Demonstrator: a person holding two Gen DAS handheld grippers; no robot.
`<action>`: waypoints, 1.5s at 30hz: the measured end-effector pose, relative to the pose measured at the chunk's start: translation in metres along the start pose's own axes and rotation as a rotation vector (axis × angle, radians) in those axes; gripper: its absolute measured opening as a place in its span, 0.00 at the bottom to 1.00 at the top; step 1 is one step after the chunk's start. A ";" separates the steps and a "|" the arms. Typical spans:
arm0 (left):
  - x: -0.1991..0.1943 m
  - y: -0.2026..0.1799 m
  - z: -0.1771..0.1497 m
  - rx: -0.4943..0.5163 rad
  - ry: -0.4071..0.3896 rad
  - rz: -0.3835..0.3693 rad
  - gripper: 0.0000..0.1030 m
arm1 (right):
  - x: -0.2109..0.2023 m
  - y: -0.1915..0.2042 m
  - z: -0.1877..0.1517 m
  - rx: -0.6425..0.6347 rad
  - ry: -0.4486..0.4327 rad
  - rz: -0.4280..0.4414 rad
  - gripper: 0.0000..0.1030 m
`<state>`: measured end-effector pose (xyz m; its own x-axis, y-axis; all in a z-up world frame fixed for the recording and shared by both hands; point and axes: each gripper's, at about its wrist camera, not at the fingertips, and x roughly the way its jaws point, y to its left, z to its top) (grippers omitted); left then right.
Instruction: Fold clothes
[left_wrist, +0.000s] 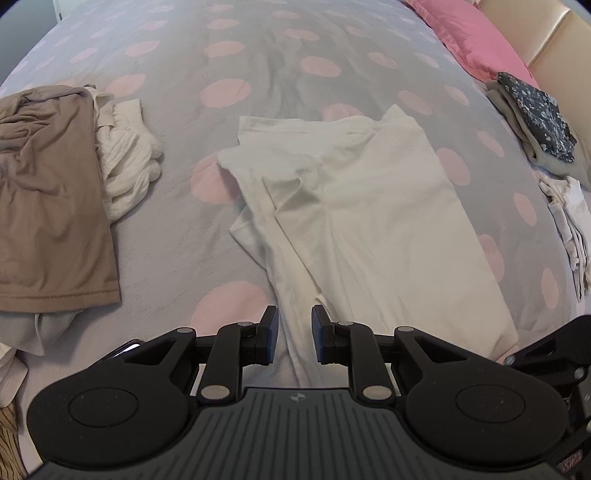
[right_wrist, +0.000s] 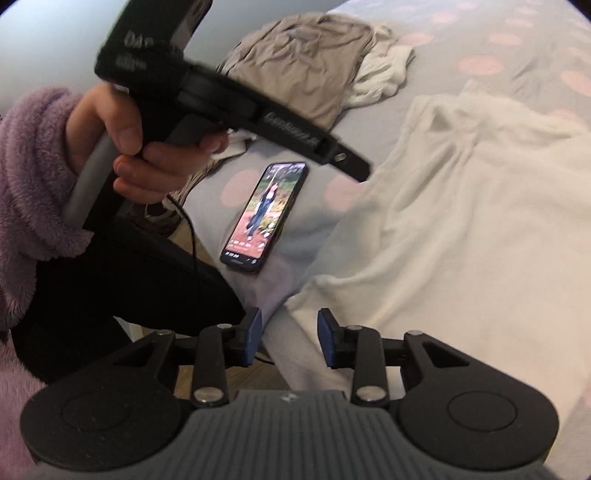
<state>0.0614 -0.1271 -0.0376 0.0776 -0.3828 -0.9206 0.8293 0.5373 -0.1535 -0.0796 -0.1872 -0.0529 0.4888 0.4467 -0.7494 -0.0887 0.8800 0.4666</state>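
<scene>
A cream shirt (left_wrist: 369, 206) lies partly folded lengthwise on the grey bedspread with pink dots (left_wrist: 221, 92). One sleeve is turned in at its upper left. My left gripper (left_wrist: 294, 334) stands open just above the shirt's near hem, nothing between its blue pads. In the right wrist view the same cream shirt (right_wrist: 461, 221) fills the right side. My right gripper (right_wrist: 290, 338) is open over the bed's near edge, beside the shirt's lower left corner. A hand in a purple fleece sleeve (right_wrist: 33, 177) holds the left gripper's handle (right_wrist: 221, 103) above the bed.
A tan garment (left_wrist: 48, 192) and a white ribbed one (left_wrist: 129, 162) lie heaped at the left. Folded clothes (left_wrist: 535, 122) are stacked at the right by a pink pillow (left_wrist: 469, 37). A lit phone (right_wrist: 266, 218) lies on the bedspread near the bed's edge.
</scene>
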 end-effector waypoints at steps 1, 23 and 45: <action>0.000 0.000 0.000 -0.001 -0.001 0.001 0.16 | -0.005 -0.003 -0.001 0.003 -0.015 -0.019 0.32; 0.001 0.023 0.042 -0.145 -0.143 0.059 0.22 | 0.039 -0.018 0.035 -0.086 0.027 -0.238 0.23; 0.041 0.013 0.038 -0.049 -0.243 0.029 0.07 | 0.020 -0.095 0.144 0.220 -0.120 -0.413 0.37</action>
<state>0.0962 -0.1644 -0.0636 0.2365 -0.5330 -0.8124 0.7976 0.5840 -0.1510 0.0638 -0.2851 -0.0438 0.5427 0.0338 -0.8393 0.3131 0.9191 0.2394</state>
